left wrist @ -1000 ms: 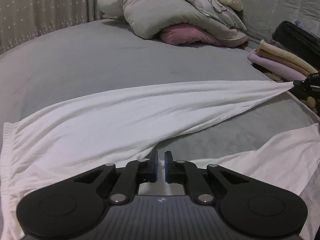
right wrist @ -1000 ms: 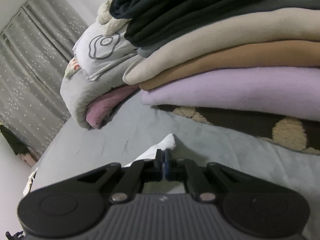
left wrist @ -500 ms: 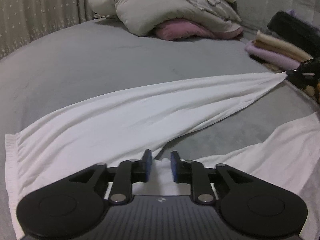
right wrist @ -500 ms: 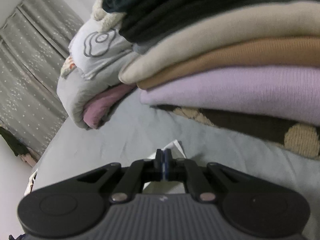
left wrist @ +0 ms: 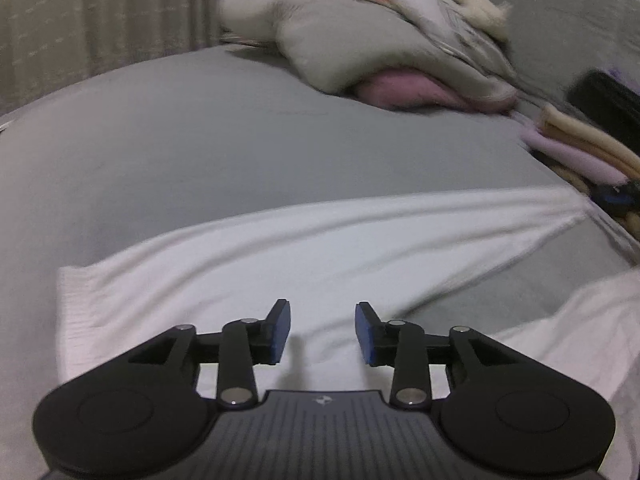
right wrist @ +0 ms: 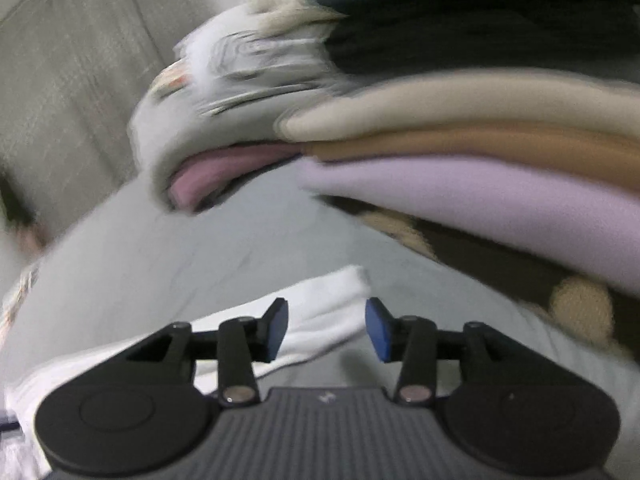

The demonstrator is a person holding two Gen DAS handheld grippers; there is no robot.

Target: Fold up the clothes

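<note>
A white garment (left wrist: pixel 304 252) lies folded over in a long band across the grey bed (left wrist: pixel 224 140). My left gripper (left wrist: pixel 322 332) hovers over its near edge, jaws opening, pads apart and pressing on nothing; white cloth lies flat below the gap. In the right wrist view the garment's far corner (right wrist: pixel 340 292) rests on the bed just ahead of my right gripper (right wrist: pixel 326 330). Its jaws are opening too, with the cloth lying loose beneath and between the pads. The right gripper's tip (left wrist: pixel 616 198) shows at the band's far right end.
A stack of folded clothes (right wrist: pixel 500 152), black, beige, tan and lilac, sits on a brown dotted blanket (right wrist: pixel 540 280) right of the corner. Grey pillows over a pink one (left wrist: pixel 384 48) lie at the bed's far side. A curtain (left wrist: pixel 100 24) hangs behind.
Both grippers went from shut on the white garment to open, letting the cloth drop on the bed. Both drew back a little, and the right one rolled level.
</note>
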